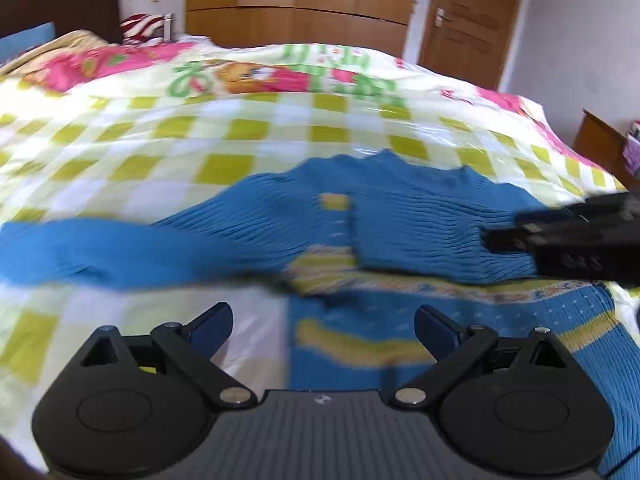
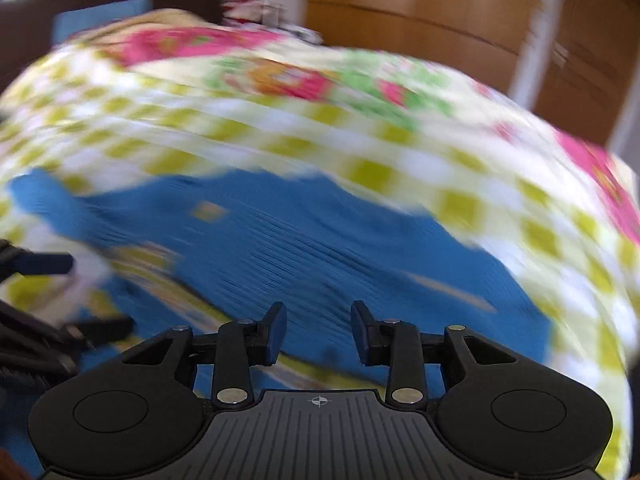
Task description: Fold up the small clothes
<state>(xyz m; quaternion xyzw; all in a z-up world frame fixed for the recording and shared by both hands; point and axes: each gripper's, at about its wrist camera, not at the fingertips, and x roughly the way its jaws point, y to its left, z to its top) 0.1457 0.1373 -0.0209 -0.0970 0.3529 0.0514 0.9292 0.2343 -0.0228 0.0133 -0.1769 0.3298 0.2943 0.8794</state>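
Blue sweater lies on the quilt ahead of both grippers: left gripper wide, right gripper narrower; both empty.

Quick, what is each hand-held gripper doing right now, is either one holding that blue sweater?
Left hand-held gripper: open, holding nothing.
Right hand-held gripper: open, holding nothing; blue sweater lies on the bed.

The bed lies open beyond and to the left of the sweater, checked cover bare up to the pillows. The right tongs reach in low over the sweater's right side. A wardrobe closes off the bed's far edge.
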